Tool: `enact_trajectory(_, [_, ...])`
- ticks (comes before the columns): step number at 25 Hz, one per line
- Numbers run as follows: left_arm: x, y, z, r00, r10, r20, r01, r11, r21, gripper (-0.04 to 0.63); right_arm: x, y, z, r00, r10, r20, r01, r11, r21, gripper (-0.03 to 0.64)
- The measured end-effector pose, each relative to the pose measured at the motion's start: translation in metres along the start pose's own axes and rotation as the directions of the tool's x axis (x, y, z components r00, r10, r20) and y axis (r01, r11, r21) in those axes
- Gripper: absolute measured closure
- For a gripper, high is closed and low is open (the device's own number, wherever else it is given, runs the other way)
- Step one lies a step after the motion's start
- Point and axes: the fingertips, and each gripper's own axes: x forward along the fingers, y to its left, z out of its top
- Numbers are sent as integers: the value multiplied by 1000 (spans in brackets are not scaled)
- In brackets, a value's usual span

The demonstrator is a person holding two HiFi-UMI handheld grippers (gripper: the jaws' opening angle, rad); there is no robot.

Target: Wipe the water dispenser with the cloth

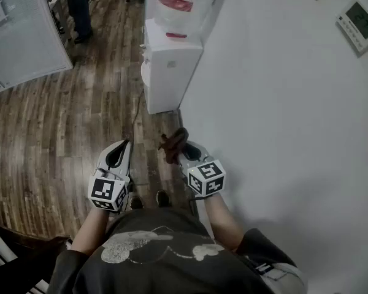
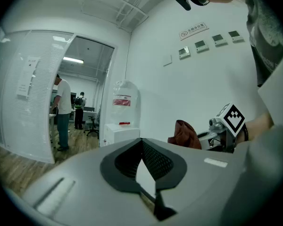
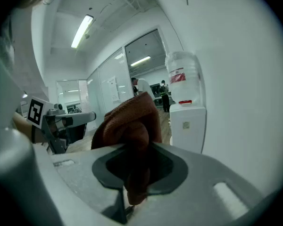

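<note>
1. Wood-plank floor (image 1: 61, 121) and a white wall (image 1: 282, 103) fill the head view. The water dispenser (image 1: 168, 72) stands against that wall, well ahead of the person. The right tongs (image 1: 179, 152) pinch a brown cloth (image 1: 173, 143), and the left tongs (image 1: 121, 149) are held just beside them. I judge that wiping has not begun: cloth and dispenser are well apart, so the approach and the whole wipe are left. A dark cord (image 1: 137, 112) trails along the floor from the dispenser toward the person and could catch a foot. A bystander (image 1: 80, 8) stands far off by a glass partition (image 1: 21, 41), out of the path.
2. From the left gripper view, the left tongs are slightly spread with nothing between them. The dispenser, its bottle (image 2: 124, 95) on top, stands far ahead.
3. From the right gripper view, the pads press together on the cloth, which bunches above them and hangs a little below. The dispenser is ahead at right, untouched.
</note>
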Motion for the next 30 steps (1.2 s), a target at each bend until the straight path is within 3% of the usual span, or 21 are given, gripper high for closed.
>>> enact_trajectory(14, [-6,11,-6,1000,9,-15,-9,1000,6,577,5,4,-2,1000,-24,-5,24,1000,-10,560])
enact_trajectory(30, [-17,35,-14,1000,-28,4,28,999,-19,577,-6,-3,-5,978,-210,13,209,975,72,557])
